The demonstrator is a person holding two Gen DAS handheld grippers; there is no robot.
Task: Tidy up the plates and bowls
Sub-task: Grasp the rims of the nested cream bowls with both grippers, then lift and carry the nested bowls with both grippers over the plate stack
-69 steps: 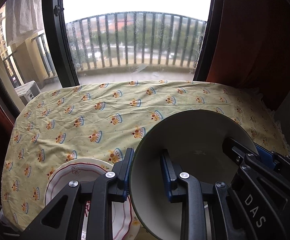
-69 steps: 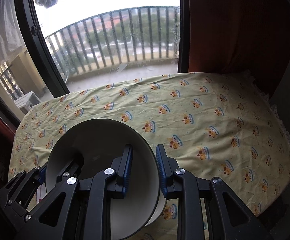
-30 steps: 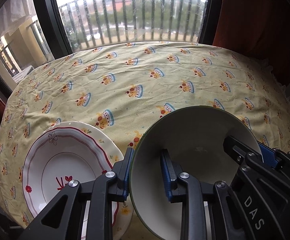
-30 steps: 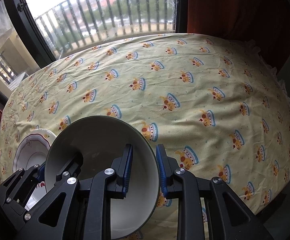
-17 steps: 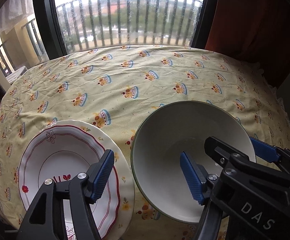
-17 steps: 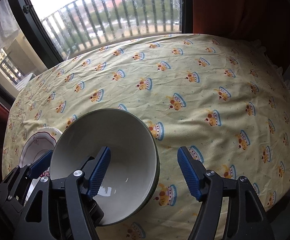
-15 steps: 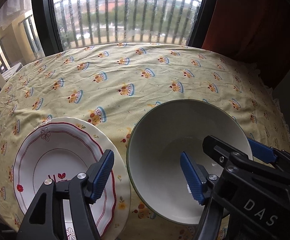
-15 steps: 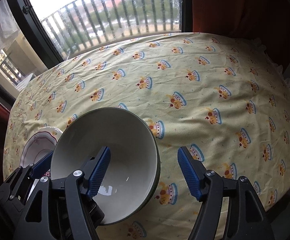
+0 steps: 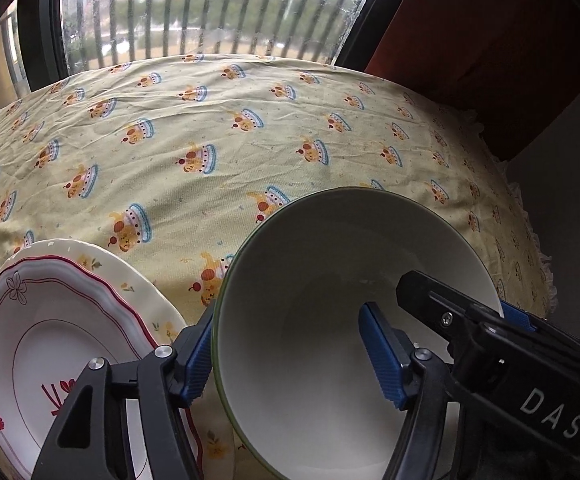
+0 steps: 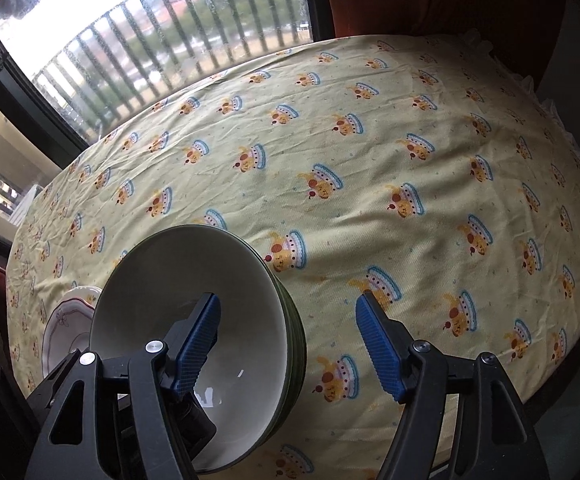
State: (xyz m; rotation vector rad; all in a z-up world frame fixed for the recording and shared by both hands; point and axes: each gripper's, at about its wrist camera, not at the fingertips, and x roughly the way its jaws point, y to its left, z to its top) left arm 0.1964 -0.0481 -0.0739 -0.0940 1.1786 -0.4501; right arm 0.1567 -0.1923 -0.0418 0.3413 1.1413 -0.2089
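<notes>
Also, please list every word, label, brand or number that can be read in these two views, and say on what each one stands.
"DAS": white capital letters on the black body of the right gripper, at the lower right of the left wrist view.
The plate shows only drawn red marks and a bow, no letters.
Nothing else is readable in either view.

i am seeing the deep round ceramic bowl [image 9: 330, 320] sitting on the cake-print yellow tablecloth [image 9: 249, 140], with the scalloped red-rimmed white plate [image 9: 49, 340] lying just beside it on the left and the barred window [image 9: 209, 12] standing behind the cloth.
</notes>
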